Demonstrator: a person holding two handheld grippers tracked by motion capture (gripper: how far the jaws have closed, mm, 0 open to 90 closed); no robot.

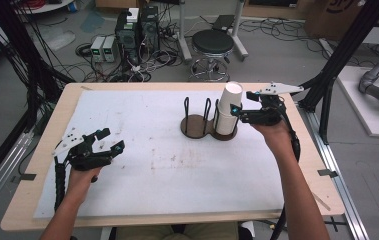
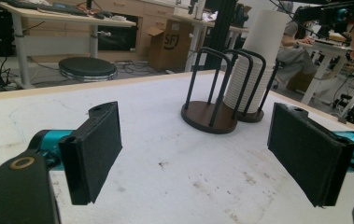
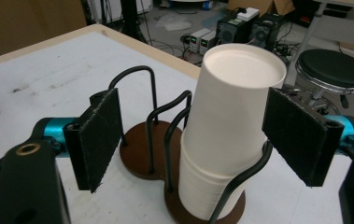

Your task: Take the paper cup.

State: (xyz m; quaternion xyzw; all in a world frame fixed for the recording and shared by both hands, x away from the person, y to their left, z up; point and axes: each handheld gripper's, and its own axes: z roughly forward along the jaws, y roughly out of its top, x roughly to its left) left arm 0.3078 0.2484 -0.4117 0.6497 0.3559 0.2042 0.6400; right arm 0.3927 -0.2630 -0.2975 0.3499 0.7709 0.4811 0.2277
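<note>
Nearest to us, our left gripper (image 1: 111, 141) rests low over the white table mat (image 1: 152, 165) near its left edge, its padded jaws standing wide apart with nothing between them; we judge it is parked there to stay out of the way while the other hand works. Farther out, at the right, our right gripper (image 1: 238, 111) hangs just beside the upper part of the stack of upside-down white paper cups (image 1: 229, 110). In the right gripper view the black foam pads (image 3: 101, 135) straddle the raised top cup (image 3: 233, 107) on either side, one with a clear gap and the other close to its wall — so the jaws look apart, not clamped, lined up as if to take that one cup or having let it go. The stack sits in the right-hand bay of a dark brown double-round wooden cup holder with black wire hoops (image 1: 199, 122), whose hoops keep the cups upright. The left-hand bay holds no cups. Beyond the table's far edge stands a round black stool (image 1: 212, 44).
</note>
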